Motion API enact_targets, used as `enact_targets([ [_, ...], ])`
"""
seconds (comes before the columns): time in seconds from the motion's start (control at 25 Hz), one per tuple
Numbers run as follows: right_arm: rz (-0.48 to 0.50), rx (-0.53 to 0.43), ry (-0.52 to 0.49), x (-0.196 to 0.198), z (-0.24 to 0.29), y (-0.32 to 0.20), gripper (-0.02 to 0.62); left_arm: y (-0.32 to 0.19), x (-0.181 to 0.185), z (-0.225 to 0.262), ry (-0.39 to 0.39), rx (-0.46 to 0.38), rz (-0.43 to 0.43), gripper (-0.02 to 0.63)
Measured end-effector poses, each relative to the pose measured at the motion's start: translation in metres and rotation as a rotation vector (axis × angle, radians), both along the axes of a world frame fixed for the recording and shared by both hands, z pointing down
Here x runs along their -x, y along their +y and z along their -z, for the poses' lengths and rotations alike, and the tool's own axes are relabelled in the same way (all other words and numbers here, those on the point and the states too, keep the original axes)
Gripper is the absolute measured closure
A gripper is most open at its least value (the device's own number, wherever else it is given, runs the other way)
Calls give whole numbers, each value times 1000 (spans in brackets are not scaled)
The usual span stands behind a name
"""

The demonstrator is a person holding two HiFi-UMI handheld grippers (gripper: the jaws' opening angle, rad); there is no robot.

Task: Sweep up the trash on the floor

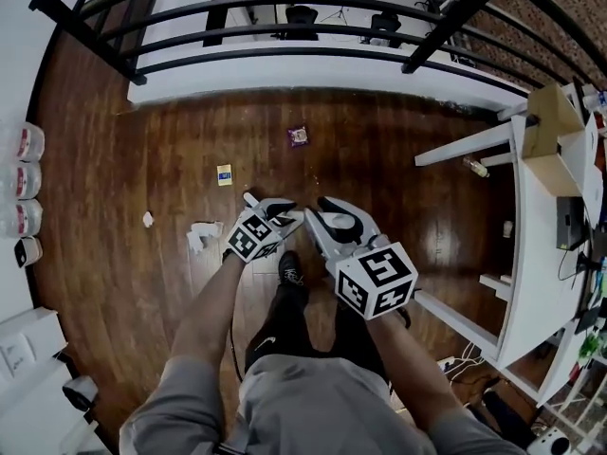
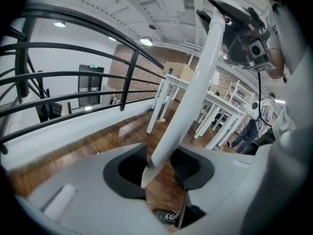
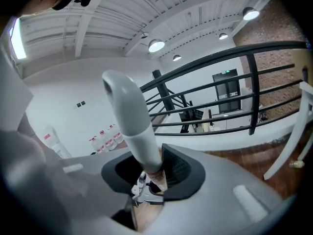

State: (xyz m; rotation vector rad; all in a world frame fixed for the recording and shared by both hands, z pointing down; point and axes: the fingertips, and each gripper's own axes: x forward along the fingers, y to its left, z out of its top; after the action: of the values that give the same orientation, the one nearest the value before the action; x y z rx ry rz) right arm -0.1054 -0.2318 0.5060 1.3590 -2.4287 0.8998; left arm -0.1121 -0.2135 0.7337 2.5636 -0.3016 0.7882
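Trash lies on the dark wood floor ahead: a purple wrapper (image 1: 298,136), a yellow card (image 1: 225,174), a crumpled white paper (image 1: 201,235) and a small white scrap (image 1: 148,219). My left gripper (image 1: 283,216) (image 2: 159,169) is shut on a white tool handle (image 2: 195,87) that slants up to the right. My right gripper (image 1: 325,220) (image 3: 146,173) is shut on a pale grey handle (image 3: 132,116) with a bent top end. Both are held close together in front of my legs. The lower ends of both tools are hidden.
A black railing (image 1: 285,31) runs along the far edge of the floor. On the right, a white table (image 1: 531,254) carries a cardboard box (image 1: 550,121); a small bottle (image 1: 476,167) lies beside its leg. Bottles (image 1: 24,183) line the left wall. Cables (image 1: 465,358) lie at lower right.
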Motion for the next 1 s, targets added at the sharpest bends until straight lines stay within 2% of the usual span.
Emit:
enact_targets([
  [0.12, 11, -14, 24, -7, 12, -11, 508, -11, -7, 14, 16, 3, 20, 457],
  [0.24, -17, -23, 29, -42, 25, -28, 509, -33, -38, 28, 43, -19, 21, 456],
  [0.6, -73, -106, 49, -197, 65, -115, 509, -130, -201, 67, 107, -77, -2, 456],
  [0.72, -87, -133, 75, -236, 73, -140, 509, -161, -246, 74, 140, -105, -7, 456],
  [0.84, -96, -152, 103, -256, 71, -171, 508, -198, -272, 74, 157, -118, -12, 456],
  [1.0, -119, -158, 128, -263, 54, -218, 509, -246, -283, 57, 168, -111, -23, 453],
])
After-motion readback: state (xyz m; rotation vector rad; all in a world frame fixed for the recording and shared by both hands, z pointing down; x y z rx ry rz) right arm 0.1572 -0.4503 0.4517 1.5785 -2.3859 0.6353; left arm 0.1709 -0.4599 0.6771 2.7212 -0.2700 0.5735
